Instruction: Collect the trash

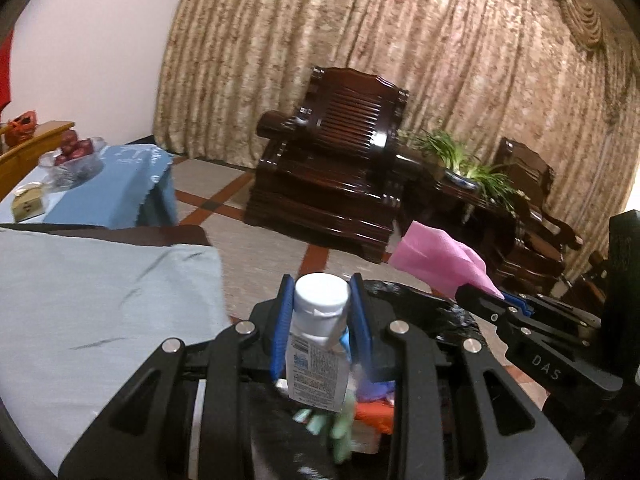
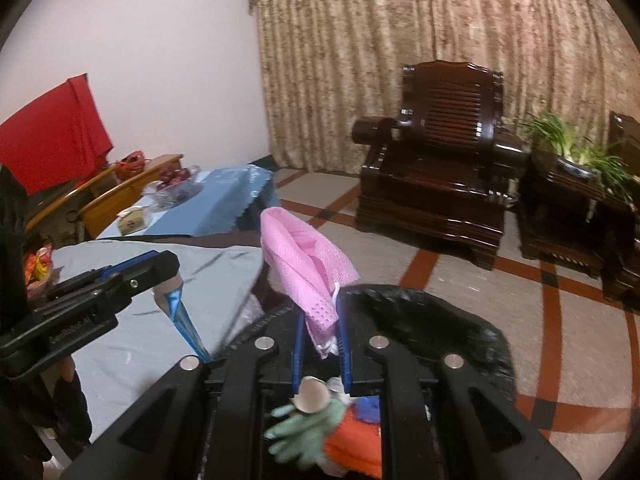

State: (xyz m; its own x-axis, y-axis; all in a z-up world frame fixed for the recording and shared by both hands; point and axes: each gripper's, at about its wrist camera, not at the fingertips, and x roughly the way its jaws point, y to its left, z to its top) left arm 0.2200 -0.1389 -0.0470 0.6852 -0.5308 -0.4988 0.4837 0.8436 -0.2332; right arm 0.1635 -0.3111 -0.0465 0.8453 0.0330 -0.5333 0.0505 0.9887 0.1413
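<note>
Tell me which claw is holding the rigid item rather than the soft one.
The left claw: it grips a white-capped plastic bottle, while the right claw pinches a soft pink cloth.

Gold patterned curtains (image 1: 400, 60) cover the far wall. A dark wooden armchair (image 1: 332, 168) stands before them. The tiled floor (image 2: 460, 280) carries red bands.

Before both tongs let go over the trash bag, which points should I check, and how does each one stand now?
1. Left tongs hold the small bottle firmly: ok.
2. Right tongs are shut on the pink cloth: ok.
3. Black trash bag is open below both: ok.
4. Bottle is over the opening: ok.
5. Cloth will fall clear of the rim: cannot tell.
6. Room left in the bag: cannot tell.
</note>
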